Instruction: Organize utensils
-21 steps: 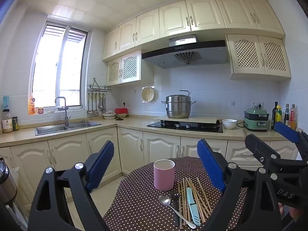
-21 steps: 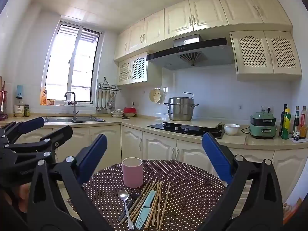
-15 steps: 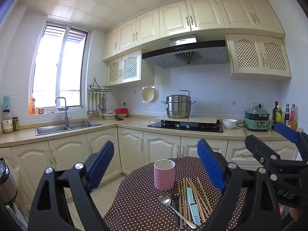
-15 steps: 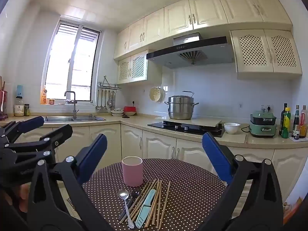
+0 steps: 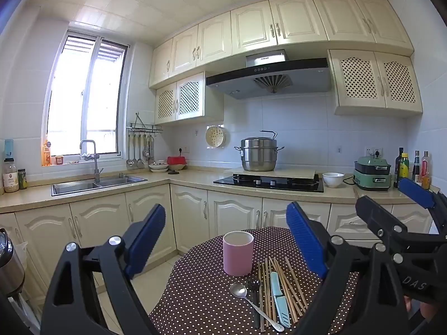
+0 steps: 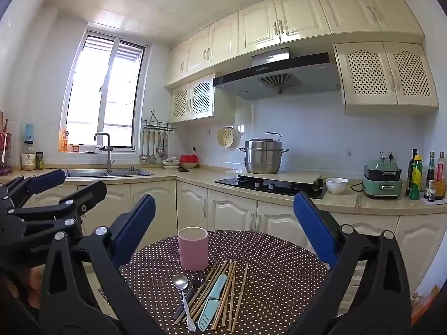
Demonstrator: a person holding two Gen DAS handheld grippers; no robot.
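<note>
Utensils (image 6: 208, 298) lie beside a pink cup (image 6: 193, 248) on the dotted table (image 6: 279, 279), cream kitchen behind, both claws gaping.

One pink cup (image 6: 193, 248), one silver spoon (image 6: 183, 293), one dark spoon (image 6: 192, 287), one light-blue knife (image 6: 212, 303), a bundle of wooden chopsticks (image 6: 232, 287) too overlapped to count exactly, one dotted table (image 6: 279, 279), two grippers: left gripper (image 5: 226, 243), right gripper (image 6: 223, 229).

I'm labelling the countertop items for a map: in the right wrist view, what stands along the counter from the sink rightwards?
Sink → hanging ladles → stacked bowls → red dish → steel steamer pot → white bowl → green cooker → bottles.
</note>
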